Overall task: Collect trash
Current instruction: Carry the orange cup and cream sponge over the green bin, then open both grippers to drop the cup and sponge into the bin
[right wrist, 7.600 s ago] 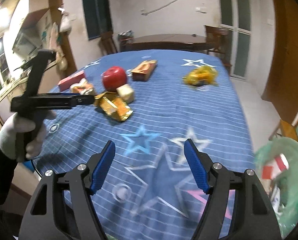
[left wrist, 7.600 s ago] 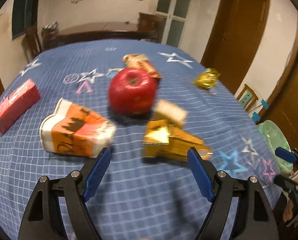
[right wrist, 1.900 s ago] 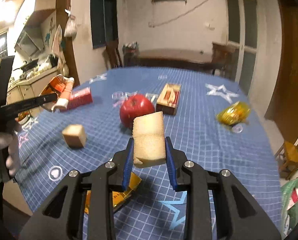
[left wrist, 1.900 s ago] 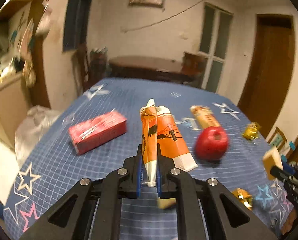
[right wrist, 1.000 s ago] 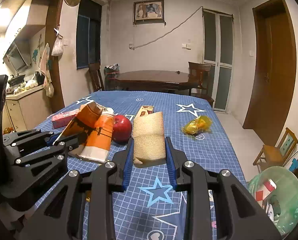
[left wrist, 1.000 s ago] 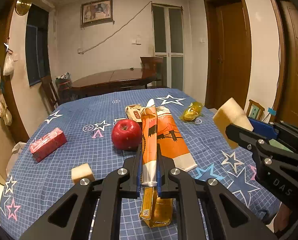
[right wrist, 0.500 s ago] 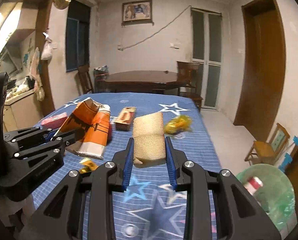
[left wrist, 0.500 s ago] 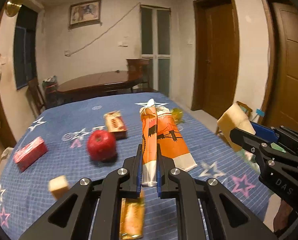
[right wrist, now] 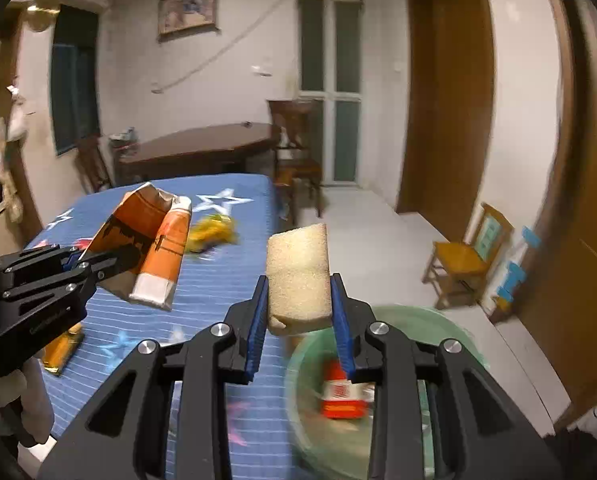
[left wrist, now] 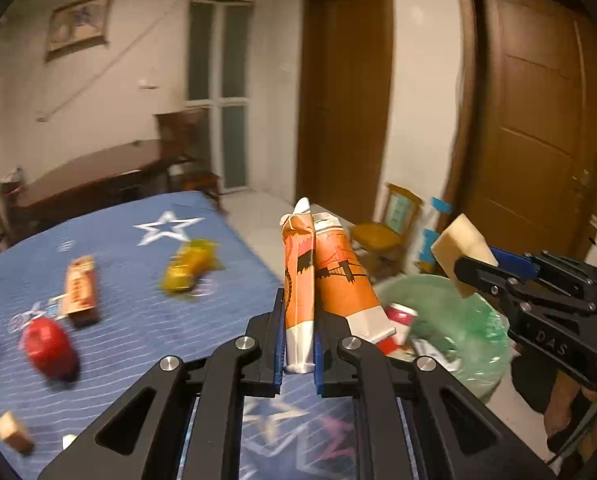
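My left gripper point(left wrist: 299, 336) is shut on a crushed orange and white carton point(left wrist: 322, 276), held in the air past the table's right edge. It also shows at the left of the right wrist view point(right wrist: 154, 248). My right gripper point(right wrist: 298, 316) is shut on a beige sponge block point(right wrist: 298, 276), seen from the side in the left wrist view point(left wrist: 460, 248). Both are above or near a green-lined trash bin point(left wrist: 470, 332) on the floor, which holds a red and white pack point(right wrist: 344, 394).
On the blue star tablecloth point(left wrist: 138, 288) lie a red apple point(left wrist: 50, 346), a yellow wrapper point(left wrist: 188, 266), a brown snack box point(left wrist: 83, 290), a small beige block point(left wrist: 13, 436) and a gold wrapper point(right wrist: 60, 348). A small wooden chair point(right wrist: 470, 258) stands by the door.
Both grippers have swung right from over the table toward the green bin, still holding the carton and the sponge. The bin is now much closer and lower in both views.
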